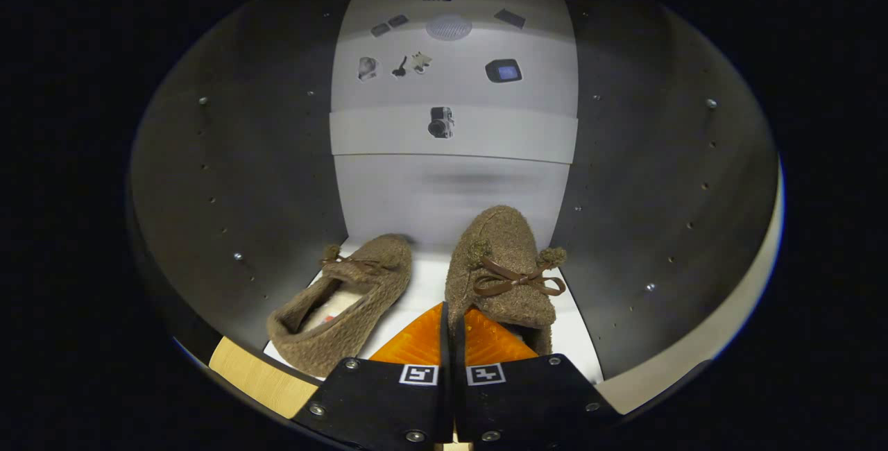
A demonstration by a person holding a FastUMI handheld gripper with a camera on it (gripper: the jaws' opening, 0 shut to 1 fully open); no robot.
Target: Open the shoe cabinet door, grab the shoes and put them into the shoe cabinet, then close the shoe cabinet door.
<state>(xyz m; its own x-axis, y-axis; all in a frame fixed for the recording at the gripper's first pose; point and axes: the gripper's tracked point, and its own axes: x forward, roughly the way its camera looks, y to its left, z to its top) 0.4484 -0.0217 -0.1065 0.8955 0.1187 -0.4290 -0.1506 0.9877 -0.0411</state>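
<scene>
Shoes (416,284) sit side by side on the cabinet shelf (430,277), just ahead of the hand-held gripper (451,326), whose fingers are pressed together, empty. Next likely: back out, close the door.

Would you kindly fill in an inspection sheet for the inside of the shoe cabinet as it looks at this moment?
Surface: white cabinet floor, with both shoes on it.
Job's things: left shoe lies beside the fingers, opening facing the camera; right shoe sits just ahead of the fingers, bow on top, its heel edge looking pinched.
Clutter: nothing seen on the floor.
Grippers: gripper with orange fingers pressed together at the right shoe's heel; a grip looks likely but the contact is hidden.
Cables: nothing seen.
Surroundings: dark side panels with screws; white back panel bearing small pictures of objects; pale wooden edge at the front.
</scene>
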